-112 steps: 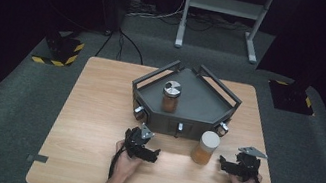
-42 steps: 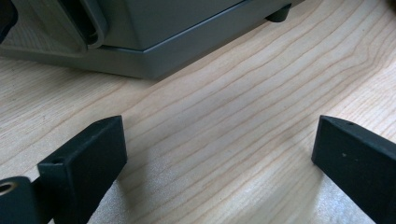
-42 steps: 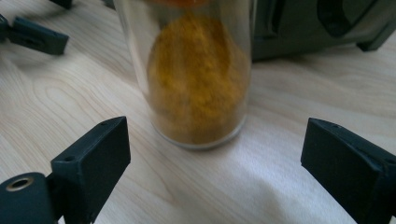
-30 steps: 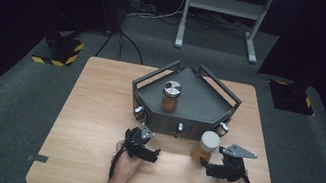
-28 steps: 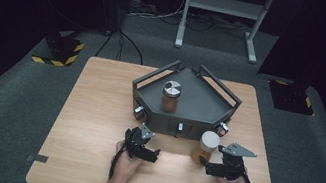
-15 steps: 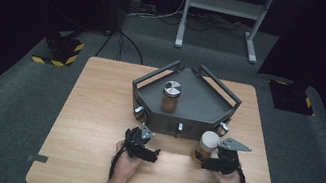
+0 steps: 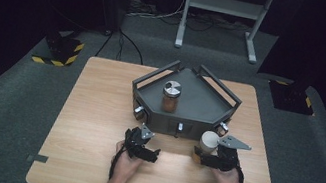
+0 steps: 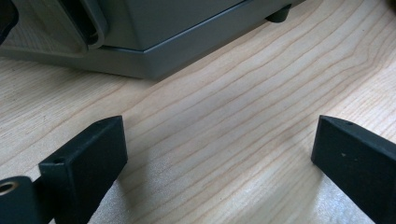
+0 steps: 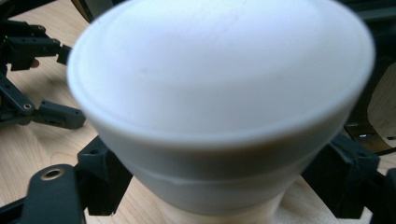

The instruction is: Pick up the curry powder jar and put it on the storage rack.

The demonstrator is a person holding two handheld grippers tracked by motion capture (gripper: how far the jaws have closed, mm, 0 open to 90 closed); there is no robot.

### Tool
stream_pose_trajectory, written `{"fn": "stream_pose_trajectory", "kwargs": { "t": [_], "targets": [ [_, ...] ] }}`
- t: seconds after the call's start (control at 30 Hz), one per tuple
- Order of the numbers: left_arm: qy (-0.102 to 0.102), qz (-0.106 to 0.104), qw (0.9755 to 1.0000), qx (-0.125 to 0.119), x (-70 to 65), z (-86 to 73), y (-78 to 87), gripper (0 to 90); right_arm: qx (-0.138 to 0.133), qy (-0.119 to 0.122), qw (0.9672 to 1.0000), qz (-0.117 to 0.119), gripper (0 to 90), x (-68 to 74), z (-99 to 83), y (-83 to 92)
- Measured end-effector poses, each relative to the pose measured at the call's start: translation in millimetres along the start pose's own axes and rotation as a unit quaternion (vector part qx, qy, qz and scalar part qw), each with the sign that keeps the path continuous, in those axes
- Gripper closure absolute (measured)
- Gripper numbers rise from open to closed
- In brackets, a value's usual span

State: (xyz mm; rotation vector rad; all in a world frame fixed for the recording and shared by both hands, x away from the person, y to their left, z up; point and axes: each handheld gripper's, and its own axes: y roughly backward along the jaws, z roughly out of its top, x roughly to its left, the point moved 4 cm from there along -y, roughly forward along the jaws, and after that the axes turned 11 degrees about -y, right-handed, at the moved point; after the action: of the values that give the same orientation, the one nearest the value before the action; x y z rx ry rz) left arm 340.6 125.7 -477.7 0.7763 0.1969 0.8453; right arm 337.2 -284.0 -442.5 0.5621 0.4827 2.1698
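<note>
A jar with a white lid (image 7: 208, 141) (image 9: 219, 93) stands on the wooden table (image 7: 96, 110), just in front of a dark grey tray (image 7: 199, 103). My right gripper (image 7: 201, 155) (image 9: 219, 186) has come in from the near side. Its jaws have just been closing with the jar between them, and the pads (image 9: 105, 179) now lie against its sides. My left gripper (image 7: 152, 154) (image 8: 219, 140) rests open on the table in front of the tray, with bare wood between its fingers. A brown jar with a metal lid (image 7: 170, 97) stands upright inside the tray.
The tray's front wall (image 8: 187, 42) rises close ahead of the left gripper, with knobs (image 7: 139, 112) along it. The other hand's gripper (image 9: 28, 93) lies to the left in the right gripper view. Dark floor surrounds the table, and a metal stand (image 7: 221, 10) is behind it.
My right gripper has moved left, up to the white-lidded jar, and its jaws have come in around it. The left gripper and the jar in the tray have stayed put.
</note>
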Motion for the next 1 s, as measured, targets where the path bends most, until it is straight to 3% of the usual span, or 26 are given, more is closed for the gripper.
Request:
{"fn": "stream_pose_trajectory", "kwargs": {
  "t": [0.5,1.0],
  "targets": [
    [0.001,0.0,1.0,0.0,-0.1,-0.1,0.1,3.8,-0.014,-0.003,0.9998,0.012,26.4,0.6,-0.6,-2.4],
    [0.001,0.0,1.0,0.0,0.1,-0.1,0.0,3.9,-0.018,0.001,0.9998,0.006,32.2,1.0,-1.0,-2.5]
  ]
}}
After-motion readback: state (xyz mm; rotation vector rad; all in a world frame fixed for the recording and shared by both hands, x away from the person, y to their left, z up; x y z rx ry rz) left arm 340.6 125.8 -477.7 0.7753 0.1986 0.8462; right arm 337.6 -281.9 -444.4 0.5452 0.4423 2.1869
